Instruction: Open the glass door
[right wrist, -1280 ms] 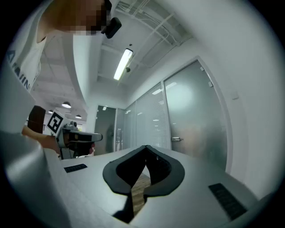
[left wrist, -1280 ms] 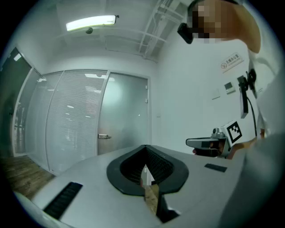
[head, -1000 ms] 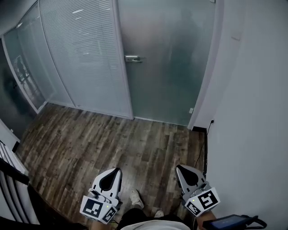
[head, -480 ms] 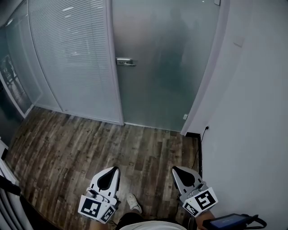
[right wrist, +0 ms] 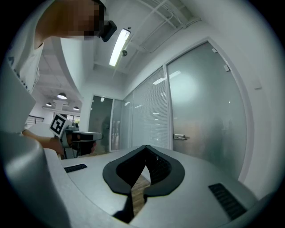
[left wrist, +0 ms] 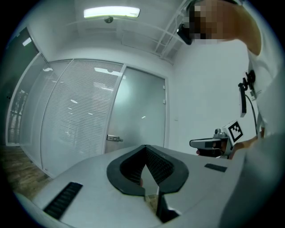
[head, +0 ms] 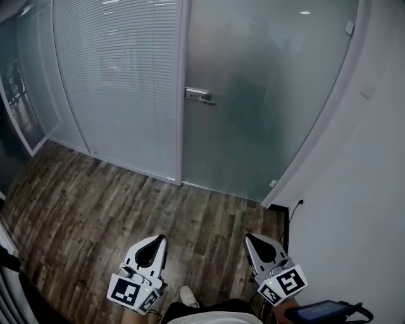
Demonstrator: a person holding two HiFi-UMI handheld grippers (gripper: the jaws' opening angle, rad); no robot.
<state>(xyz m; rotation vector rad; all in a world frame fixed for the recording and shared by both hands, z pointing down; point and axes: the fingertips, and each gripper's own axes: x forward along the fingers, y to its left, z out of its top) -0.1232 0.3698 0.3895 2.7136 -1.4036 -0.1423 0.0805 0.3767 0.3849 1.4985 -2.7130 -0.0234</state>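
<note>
**As we near the door, both grippers ride empty**

Now that we have walked closer than a second ago, the frosted glass door (head: 272, 95) fills more of the head view. It is not yet open, and its small metal lever handle (head: 200, 96) sits well ahead of us. The left gripper (head: 158, 240) and right gripper (head: 252, 239) hang over the dark plank floor (head: 88, 196), fingers pressed together on nothing. Fine-slatted blinds (head: 117, 76) flank the smooth pane.

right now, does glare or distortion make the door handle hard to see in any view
Head view: the door handle is crisp against the frosted glass door, only a small light reflection. Left gripper view: fisheye bends the door frame, the ceiling light is blown out, the handle small but clear. Right gripper view: same bending, dark corners, handle visible.
</note>
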